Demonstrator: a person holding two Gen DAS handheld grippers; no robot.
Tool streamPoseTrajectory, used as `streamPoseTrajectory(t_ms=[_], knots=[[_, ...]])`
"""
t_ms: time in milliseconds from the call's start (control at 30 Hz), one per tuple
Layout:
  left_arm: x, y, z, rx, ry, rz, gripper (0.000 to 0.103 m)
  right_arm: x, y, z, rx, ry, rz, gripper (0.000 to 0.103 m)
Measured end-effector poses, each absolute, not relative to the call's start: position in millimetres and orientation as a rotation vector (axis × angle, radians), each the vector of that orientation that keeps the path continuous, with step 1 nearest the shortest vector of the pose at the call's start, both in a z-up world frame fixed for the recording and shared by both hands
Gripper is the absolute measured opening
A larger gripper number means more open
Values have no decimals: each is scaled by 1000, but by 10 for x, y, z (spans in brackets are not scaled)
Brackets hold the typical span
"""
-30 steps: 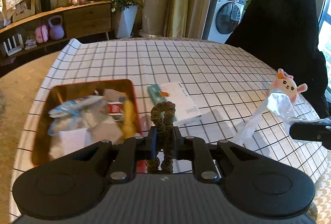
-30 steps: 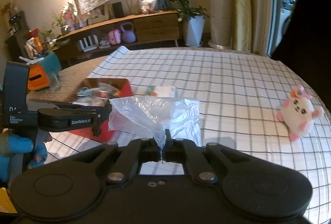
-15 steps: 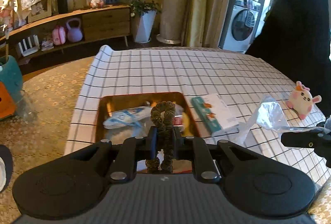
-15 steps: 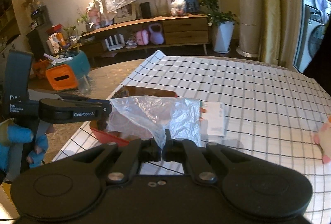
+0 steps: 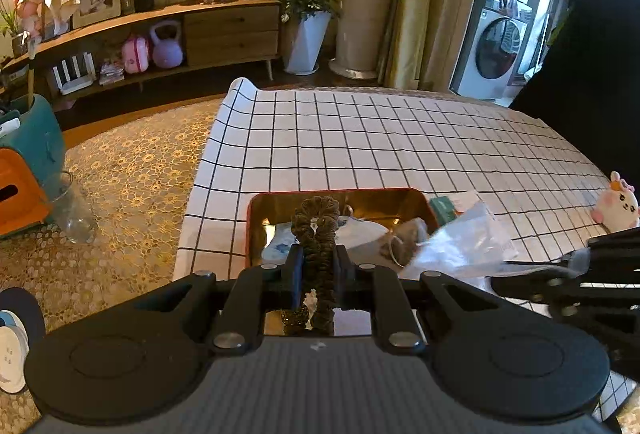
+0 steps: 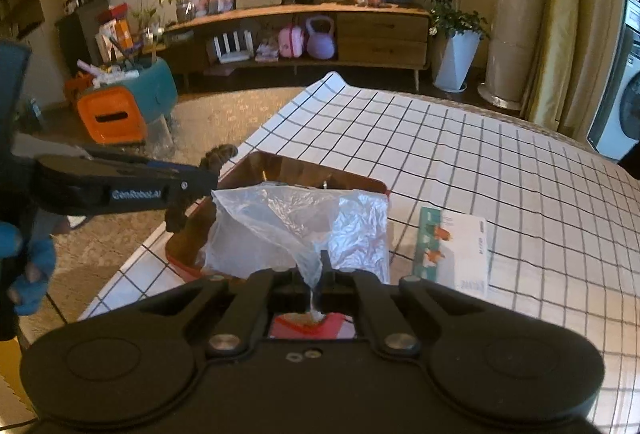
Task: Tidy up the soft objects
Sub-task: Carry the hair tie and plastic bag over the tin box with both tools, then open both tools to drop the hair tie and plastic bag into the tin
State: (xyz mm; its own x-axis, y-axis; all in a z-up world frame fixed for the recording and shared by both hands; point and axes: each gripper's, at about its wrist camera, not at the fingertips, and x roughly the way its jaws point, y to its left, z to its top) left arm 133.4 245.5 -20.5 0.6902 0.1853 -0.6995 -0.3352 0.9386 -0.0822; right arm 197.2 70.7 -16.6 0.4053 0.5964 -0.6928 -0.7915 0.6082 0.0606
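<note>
Both my tongs tilt downward over the near edge of the table. My left gripper is clamped on a brown scrunchie, whose loop stands up between the fingers, above the red tray. My right gripper pinches a corner of a clear plastic bag; the bag fans out ahead of it, over the tray's near side. My left hand wears a blue glove. Beside the tray lies a tissue packet; a pink plush toy sits well apart at the far right. A black-gridded white cloth covers the table; beyond stand a wooden sideboard and a washing machine.
</note>
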Motion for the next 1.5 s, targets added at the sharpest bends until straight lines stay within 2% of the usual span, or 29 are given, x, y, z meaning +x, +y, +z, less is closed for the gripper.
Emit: streamPoseTrajectory(t_ms=[533,933,1233,1367,1500], knots=[[1805,2671,-615,-258,846,244,15,2285,1322,-596,-368,827,885,6],[1995,2687,-863,-245,903,229,15,2352,1339,-746,-374,862,905,16],[2005,2646,-862,-217,910,218,17,2312,1313,-773,-377,855,936,38],[1986,2622,-835,-203,907,220,18,2262,1284,-736,-382,838,946,52],[1957,2618,-809,-212,904,230,19,2229,1225,-691,-377,823,947,59]])
